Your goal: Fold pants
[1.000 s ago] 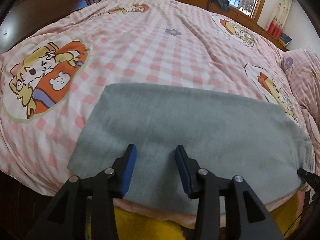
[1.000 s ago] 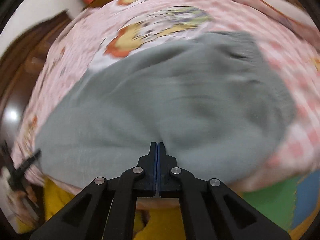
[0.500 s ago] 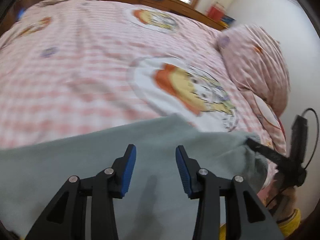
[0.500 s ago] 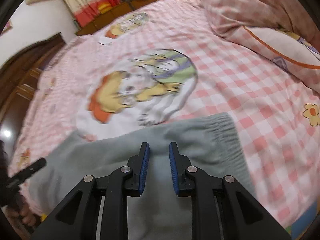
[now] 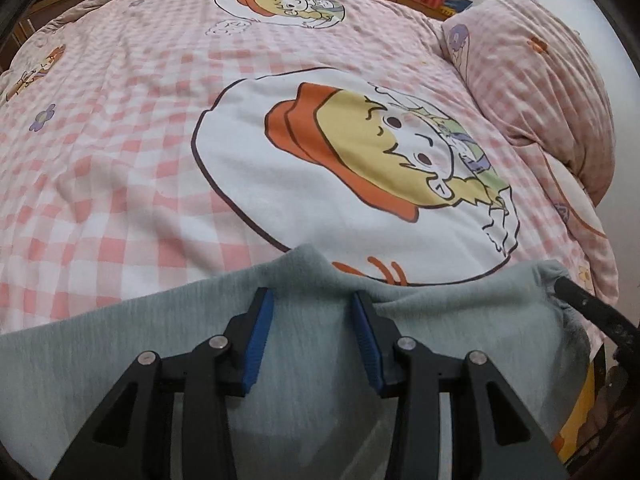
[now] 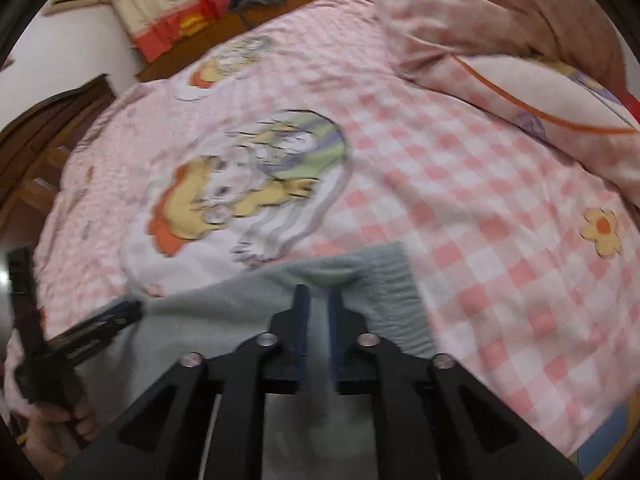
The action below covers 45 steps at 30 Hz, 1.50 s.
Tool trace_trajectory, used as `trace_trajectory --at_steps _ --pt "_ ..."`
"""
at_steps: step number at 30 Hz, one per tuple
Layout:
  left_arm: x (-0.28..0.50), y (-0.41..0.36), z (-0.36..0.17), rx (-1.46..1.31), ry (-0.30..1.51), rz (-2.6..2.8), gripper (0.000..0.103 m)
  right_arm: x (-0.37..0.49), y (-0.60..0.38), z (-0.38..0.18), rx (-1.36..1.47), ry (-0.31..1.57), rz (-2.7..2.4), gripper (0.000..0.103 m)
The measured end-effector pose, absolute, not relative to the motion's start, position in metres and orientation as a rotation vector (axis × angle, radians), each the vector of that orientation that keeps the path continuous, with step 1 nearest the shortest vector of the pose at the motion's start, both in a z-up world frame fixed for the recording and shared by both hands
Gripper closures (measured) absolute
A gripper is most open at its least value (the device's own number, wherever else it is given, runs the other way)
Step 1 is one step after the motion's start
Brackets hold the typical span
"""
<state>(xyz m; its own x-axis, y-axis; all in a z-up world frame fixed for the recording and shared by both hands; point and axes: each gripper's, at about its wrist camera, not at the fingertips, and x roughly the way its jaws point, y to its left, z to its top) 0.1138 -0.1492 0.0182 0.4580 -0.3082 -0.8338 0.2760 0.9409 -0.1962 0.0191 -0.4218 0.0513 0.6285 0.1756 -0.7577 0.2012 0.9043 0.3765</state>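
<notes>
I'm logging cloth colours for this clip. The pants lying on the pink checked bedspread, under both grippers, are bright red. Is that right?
Not quite: the pants are grey-green, not red, as the left wrist view shows. They do lie on the pink checked bedspread, under the left gripper and the right gripper.

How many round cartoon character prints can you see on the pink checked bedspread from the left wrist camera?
3. One large print sits just beyond the grey pants, one lies near the far edge of the bedspread, and one is partly cut off at the left edge. Others may be hidden.
</notes>
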Motion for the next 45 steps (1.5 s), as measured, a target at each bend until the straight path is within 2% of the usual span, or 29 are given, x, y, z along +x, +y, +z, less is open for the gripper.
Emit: trace_trajectory --at_steps 6,9,11,14,16,18,23,26,29,34,45 --pt "0.111 -0.156 0.020 -0.007 1.022 -0.339 0.059 0.051 -0.398 0.024 0.311 0.979 -0.032 0.090" --pt "0.112 -0.155 0.019 -0.001 1.023 -0.346 0.059 0.057 -0.411 0.018 0.318 0.952 -0.101 0.103" --pt "0.113 -0.154 0.019 -0.006 1.030 -0.357 0.059 0.053 -0.419 0.023 0.379 0.959 -0.105 0.103" --pt "0.113 -0.150 0.021 -0.022 1.050 -0.380 0.055 0.034 -0.410 0.044 0.322 0.944 -0.126 0.102" --pt "0.110 -0.145 0.024 -0.065 1.064 -0.399 0.045 0.017 -0.399 0.055 0.295 0.923 -0.069 0.093" --pt "0.105 -0.142 0.026 -0.095 1.061 -0.414 0.038 -0.001 -0.390 0.056 0.267 0.932 -0.045 0.091" --pt "0.087 -0.147 0.023 0.024 1.019 -0.414 0.037 -0.046 -0.398 0.025 0.187 0.980 -0.095 0.091" --pt "0.078 -0.144 0.025 0.061 1.012 -0.413 0.037 -0.061 -0.419 0.026 0.284 0.982 -0.100 0.100" --pt "0.071 -0.134 0.032 0.054 1.025 -0.414 0.037 -0.065 -0.416 0.038 0.277 0.981 -0.115 0.101" --pt "0.052 -0.103 0.041 0.013 1.035 -0.402 0.037 -0.063 -0.385 0.062 0.259 0.950 -0.059 0.082" --pt "0.020 -0.002 0.048 -0.046 1.094 -0.256 0.037 -0.039 -0.267 0.072 0.189 0.988 0.208 0.078"
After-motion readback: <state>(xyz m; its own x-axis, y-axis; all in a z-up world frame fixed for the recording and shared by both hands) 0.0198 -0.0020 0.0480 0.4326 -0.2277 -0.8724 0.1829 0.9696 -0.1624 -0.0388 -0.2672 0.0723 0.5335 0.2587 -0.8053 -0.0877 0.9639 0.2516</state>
